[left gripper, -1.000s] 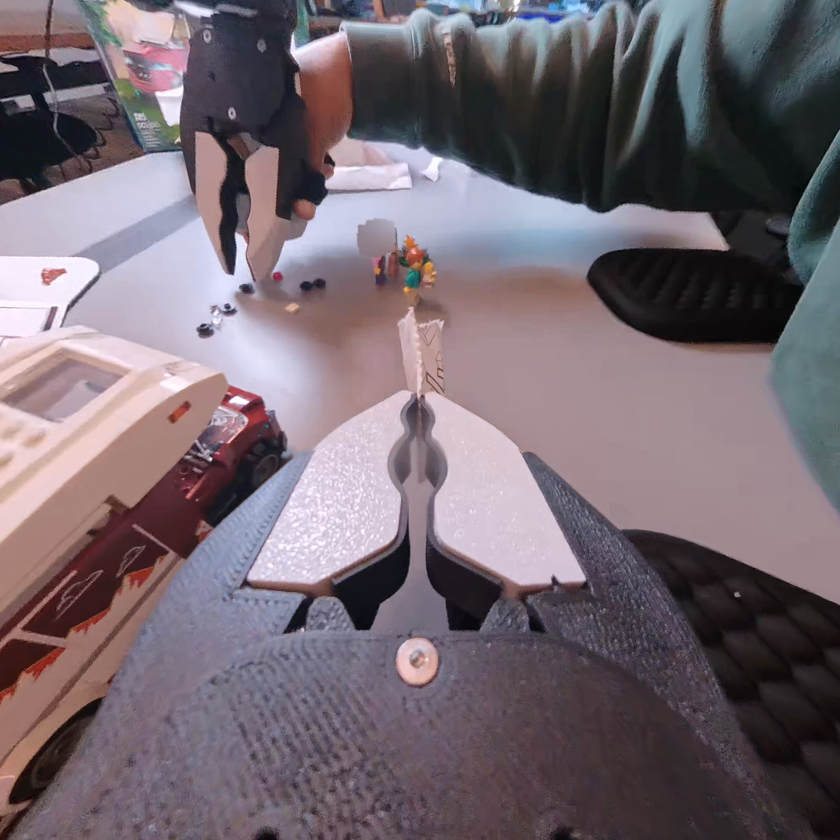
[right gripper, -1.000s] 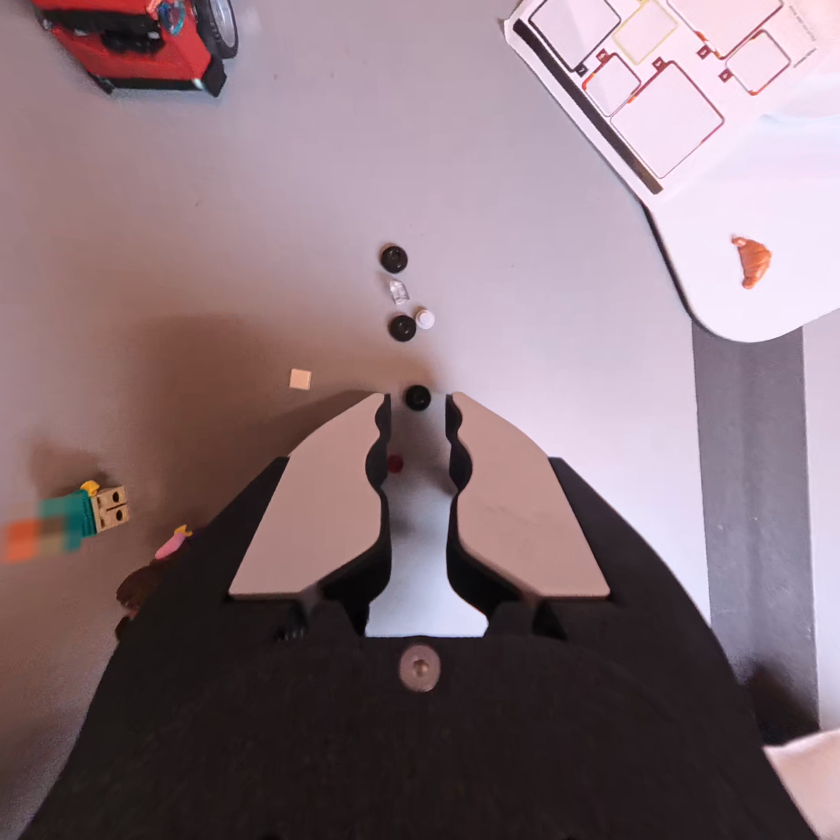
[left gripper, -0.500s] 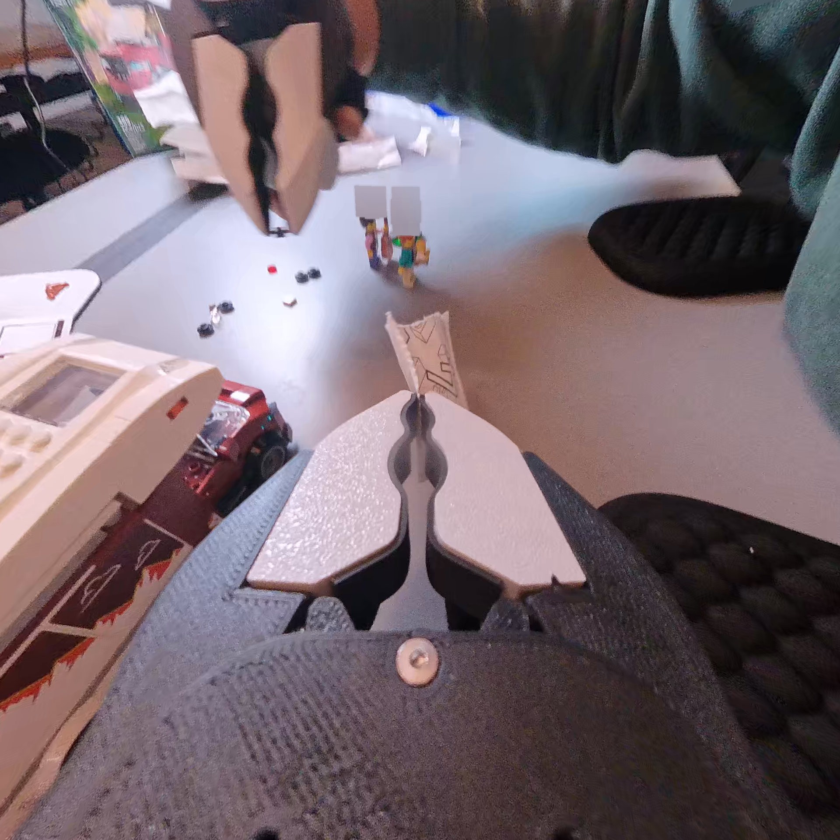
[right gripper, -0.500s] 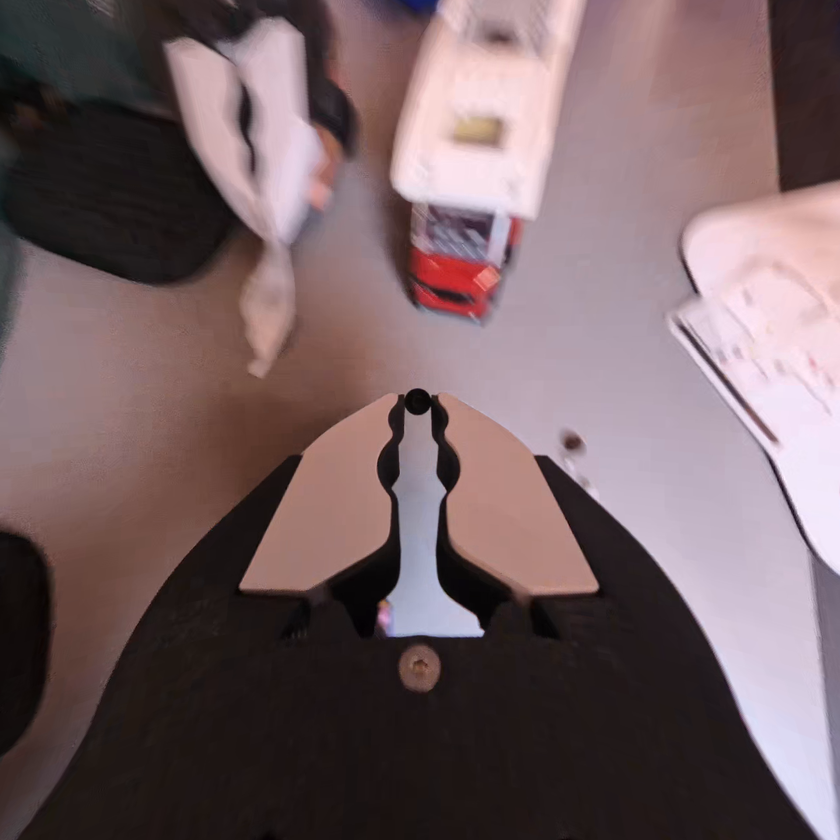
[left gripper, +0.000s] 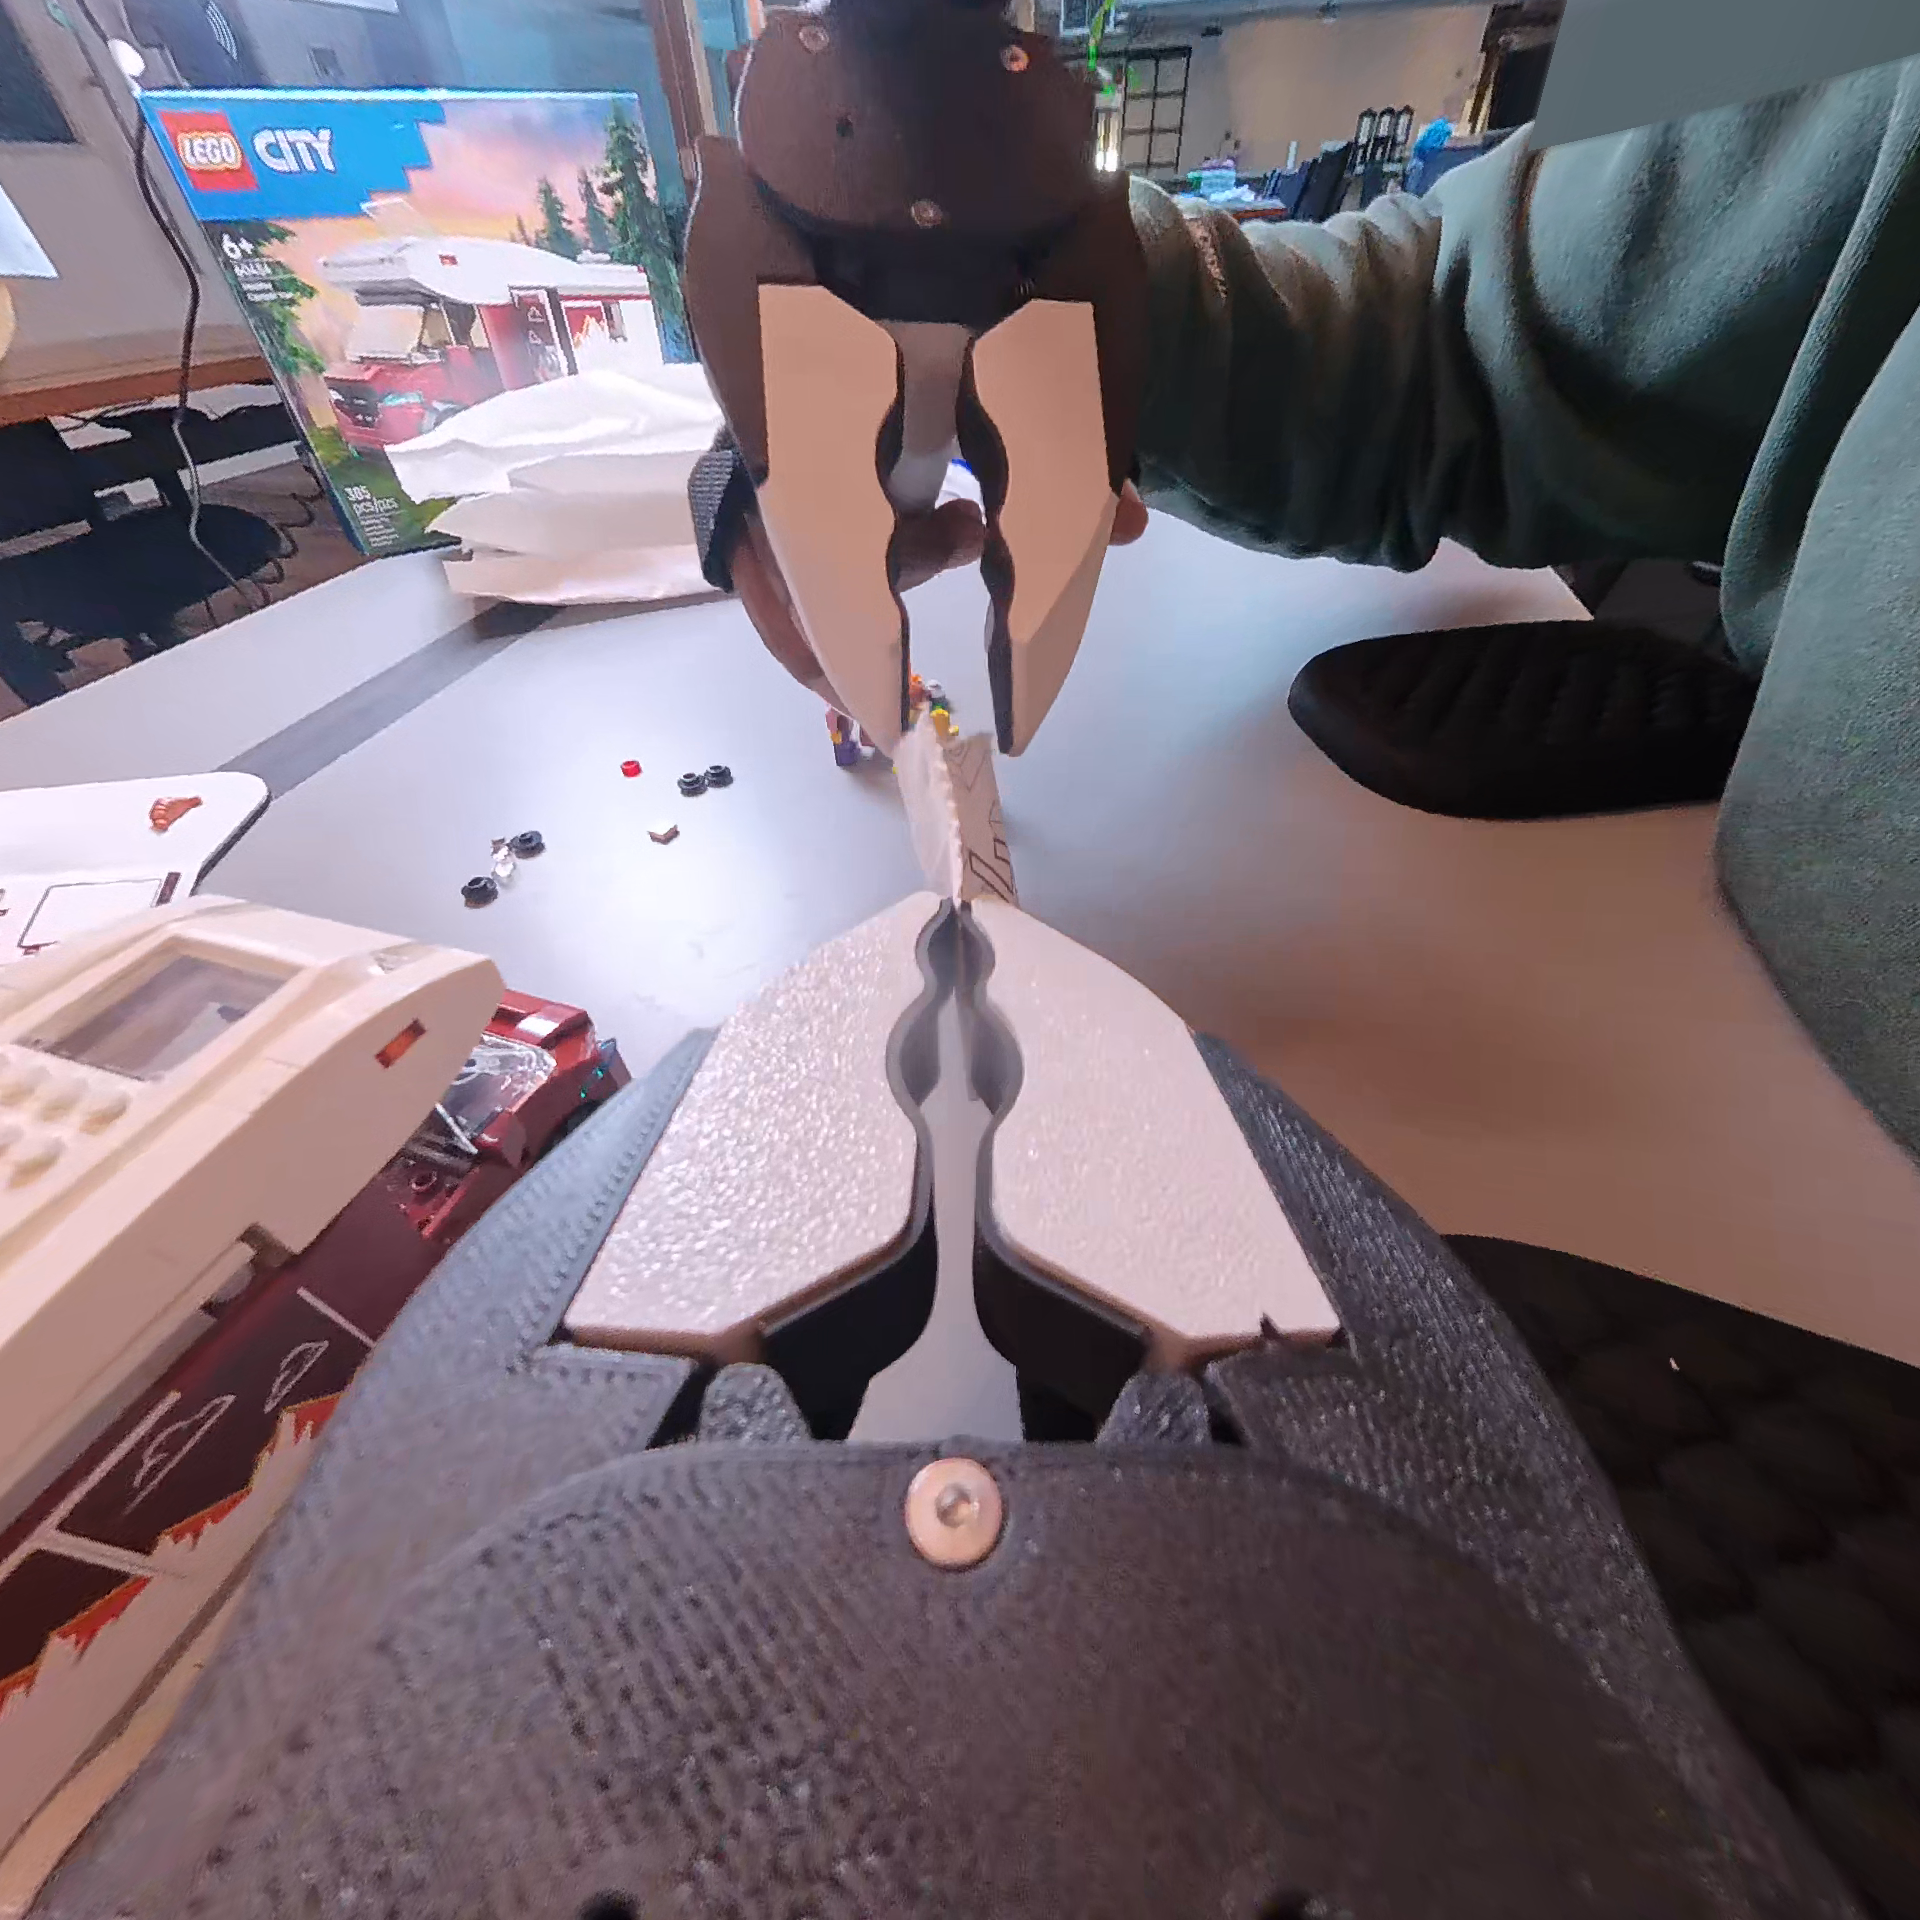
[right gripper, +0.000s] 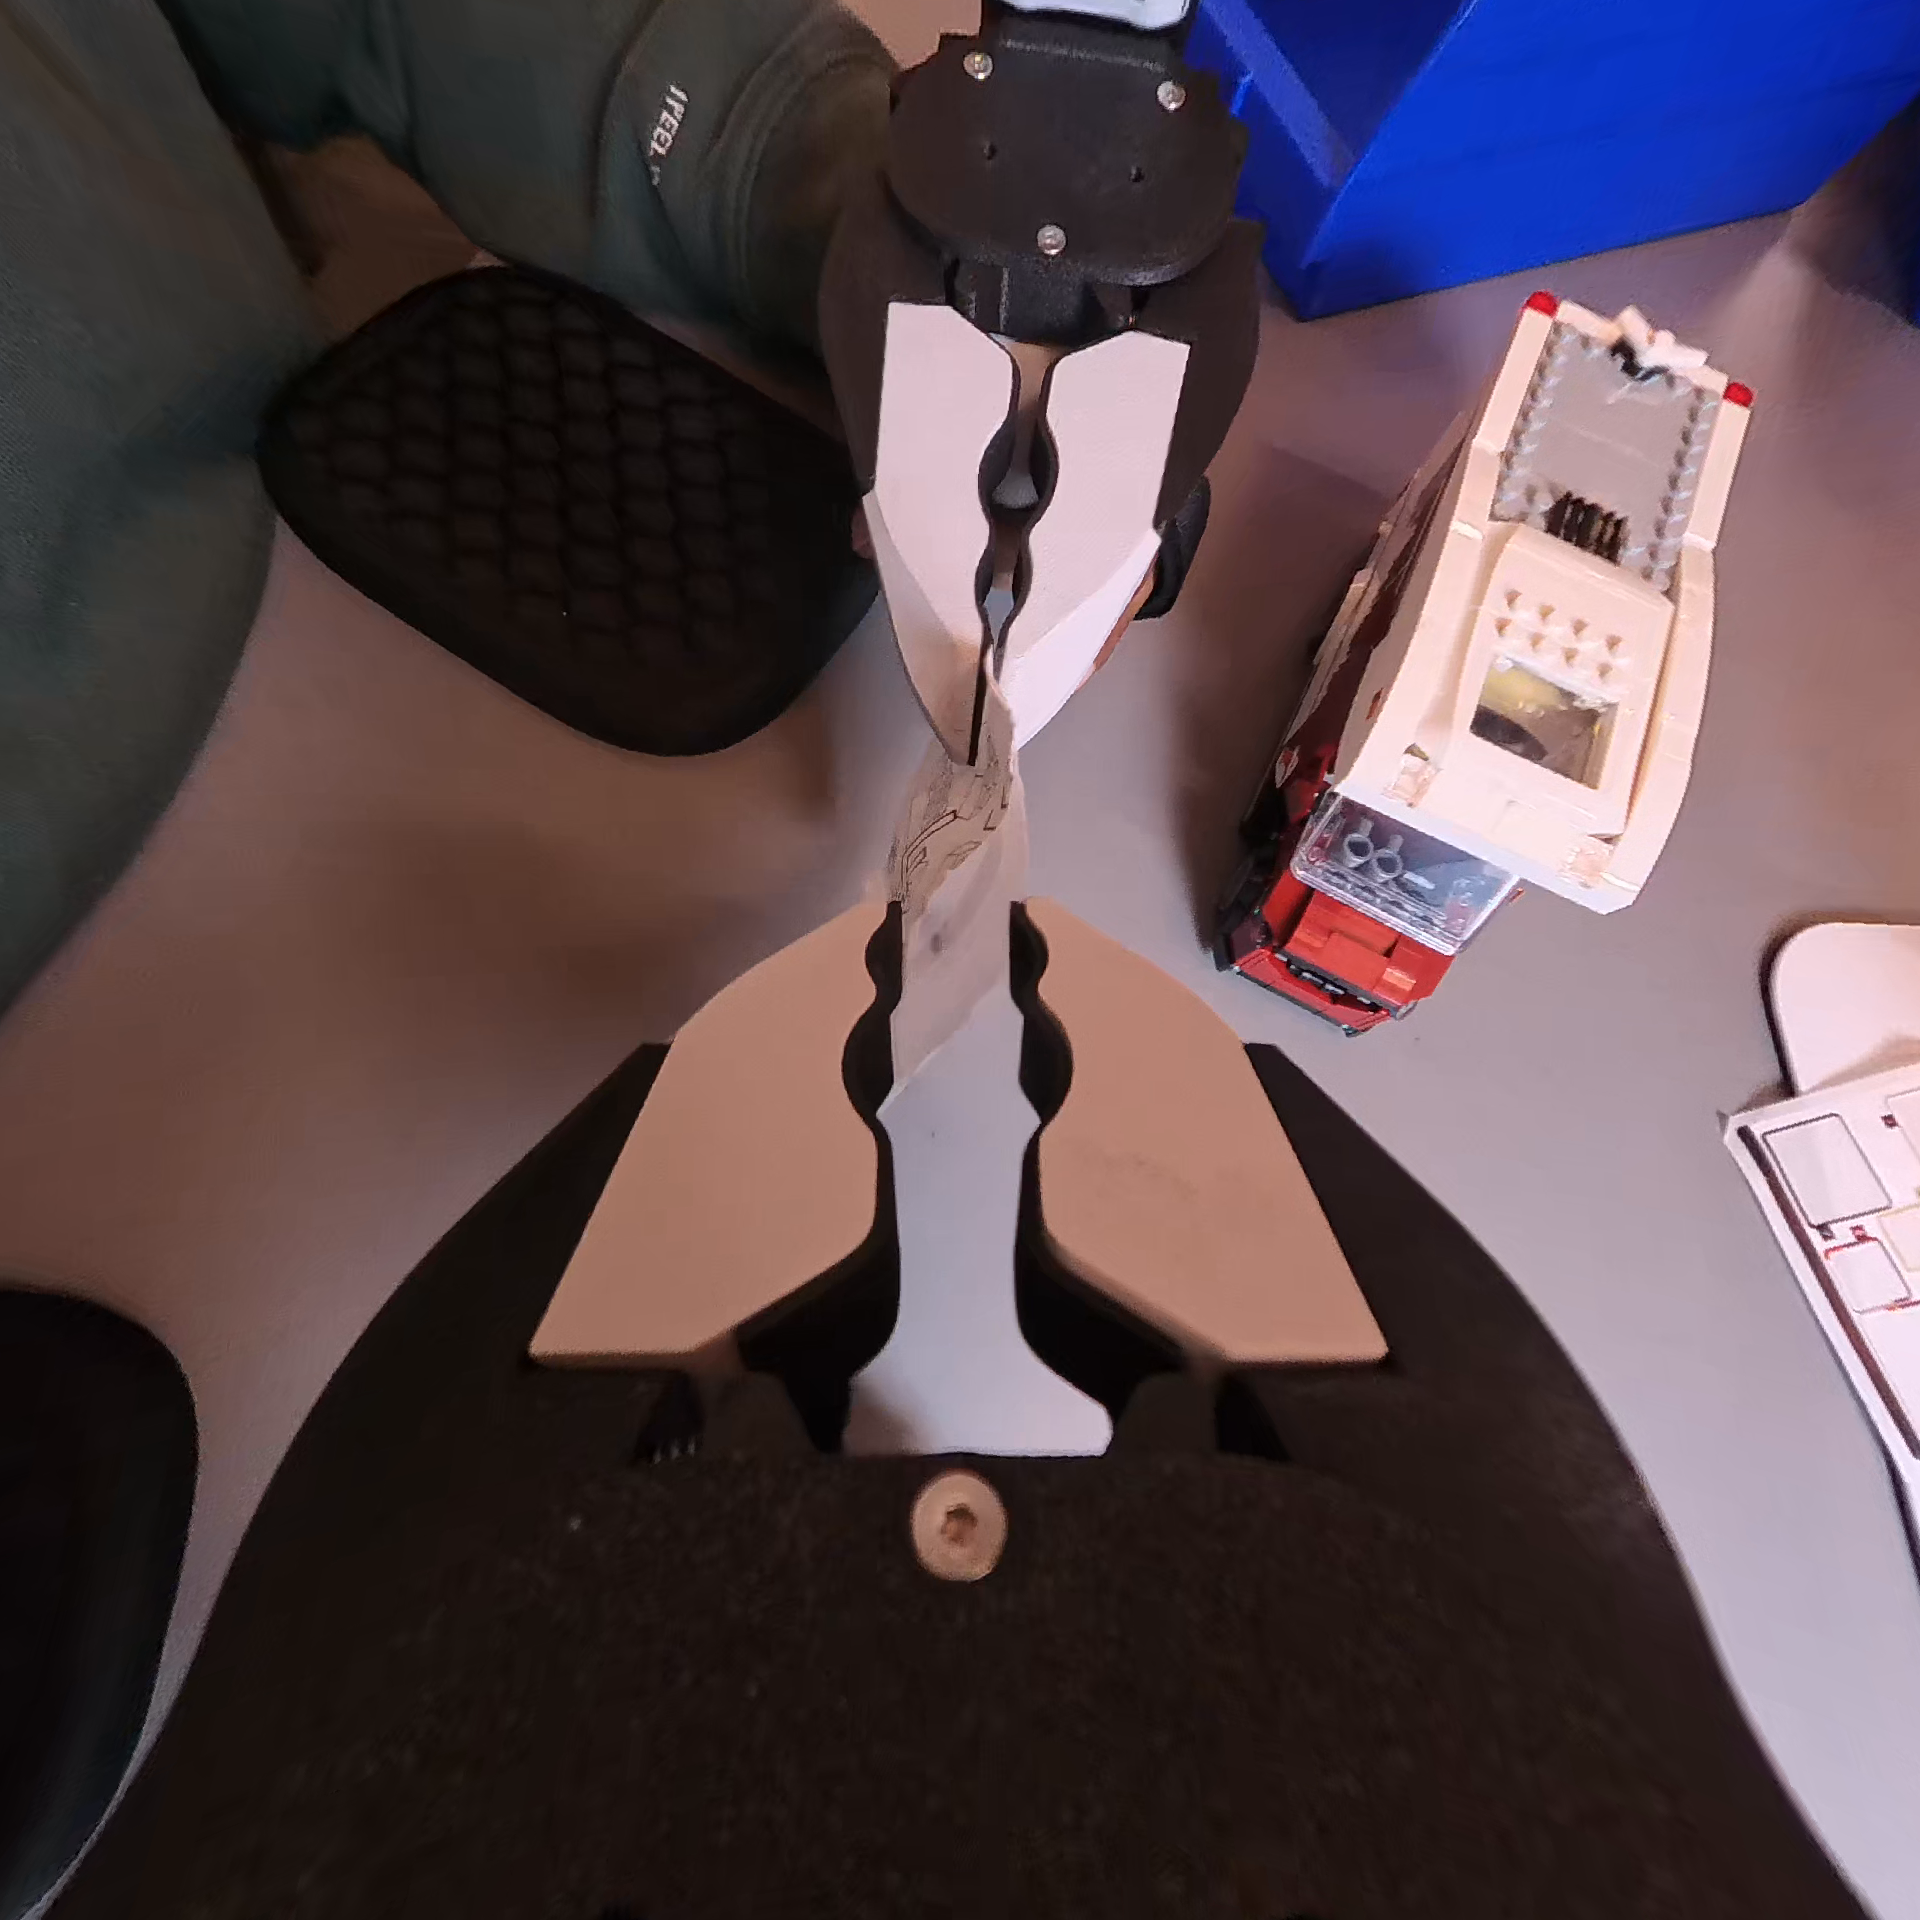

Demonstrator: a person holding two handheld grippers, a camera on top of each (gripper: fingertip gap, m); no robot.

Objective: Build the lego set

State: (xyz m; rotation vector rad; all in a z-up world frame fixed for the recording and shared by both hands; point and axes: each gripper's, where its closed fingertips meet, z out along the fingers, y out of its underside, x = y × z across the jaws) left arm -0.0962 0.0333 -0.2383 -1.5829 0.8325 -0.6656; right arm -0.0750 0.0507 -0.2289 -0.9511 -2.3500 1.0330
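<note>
- Left claw (left gripper: pixel 954 914) is fully closed, its two pale fingertips pinching one end of a small white paper strip (left gripper: pixel 961 821) printed with black line drawings.
- Right claw (right gripper: pixel 951 914) faces the left one head-on, partly open. The free end of the strip reaches in between its fingers (right gripper: pixel 790 1039), but a gap shows on either side of the paper, so nothing is gripped there.
- The strip's long axis runs straight from one claw's tips to the other's, held up in the air above the grey worktop (left gripper: pixel 1195 935). The right claw is the nearer one to the free end; the left already has the other end.
- A dark green sleeve (left gripper: pixel 1455 343) reaches in from the right behind the right claw.
- Beside the left claw, toward the left edge of the worktop, stands a cream and dark red toy camper van (right gripper: pixel 1496 644).
- Farther out on the worktop lie small black round pieces (left gripper: pixel 707 777), one tiny red piece (left gripper: pixel 629 769) and little toy figures (left gripper: pixel 862 743).
- A white sheet of stickers (right gripper: pixel 1839 1195) lies near the van.
- Toward the far edge stands a colourful toy box (left gripper: pixel 416 291) with white paper bags (left gripper: pixel 561 468) in front of it.
- Two black padded cushions (left gripper: pixel 1507 707) rest near the person's side.
</note>
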